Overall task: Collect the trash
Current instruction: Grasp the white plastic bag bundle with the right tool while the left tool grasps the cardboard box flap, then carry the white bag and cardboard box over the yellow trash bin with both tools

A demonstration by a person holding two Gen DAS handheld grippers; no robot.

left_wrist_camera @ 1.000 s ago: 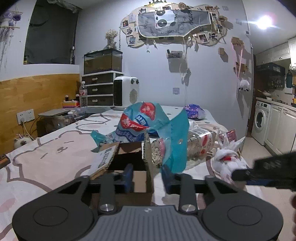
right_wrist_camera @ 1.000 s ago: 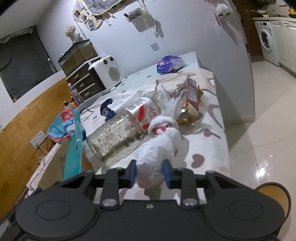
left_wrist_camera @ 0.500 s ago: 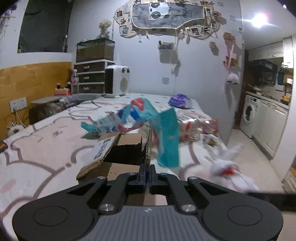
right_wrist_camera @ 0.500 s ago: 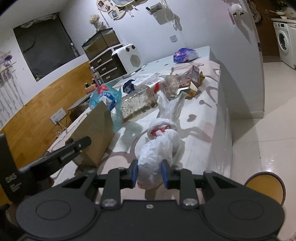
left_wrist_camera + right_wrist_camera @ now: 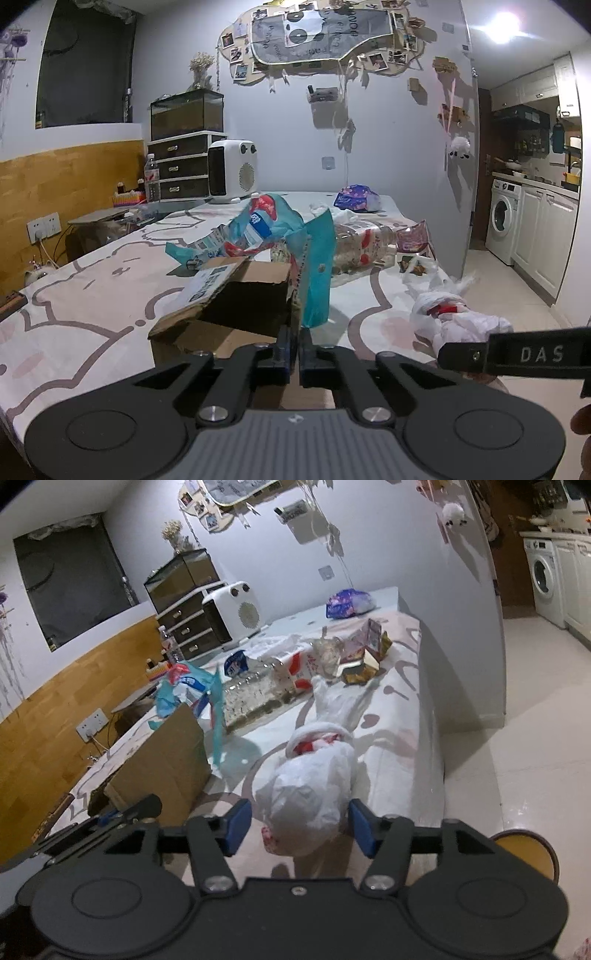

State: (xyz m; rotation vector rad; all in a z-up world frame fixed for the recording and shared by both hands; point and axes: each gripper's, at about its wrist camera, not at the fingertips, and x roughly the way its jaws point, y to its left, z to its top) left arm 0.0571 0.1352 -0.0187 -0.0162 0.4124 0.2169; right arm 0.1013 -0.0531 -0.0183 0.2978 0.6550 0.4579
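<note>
My left gripper (image 5: 294, 349) is shut on the near wall of an open brown cardboard box (image 5: 236, 295) that stands on the table. A teal plastic wrapper (image 5: 317, 266) hangs over the box's right wall. My right gripper (image 5: 297, 827) is open, and a knotted white plastic bag (image 5: 314, 782) lies between its fingers on the table. The bag also shows in the left wrist view (image 5: 454, 321), right of the box. The box shows in the right wrist view (image 5: 162, 764), left of the bag.
A clear plastic bottle with a red label (image 5: 266, 686), snack wrappers (image 5: 365, 653) and a blue packet (image 5: 349, 603) lie farther along the table (image 5: 92, 291). A white heater (image 5: 232, 171) and drawers (image 5: 181, 166) stand at the back. The table's right edge drops to a tiled floor (image 5: 517, 720).
My left gripper closed on the box wall and stays shut. My right gripper pulled back with the white bag, then opened, and the bag now lies loose between its fingers.
</note>
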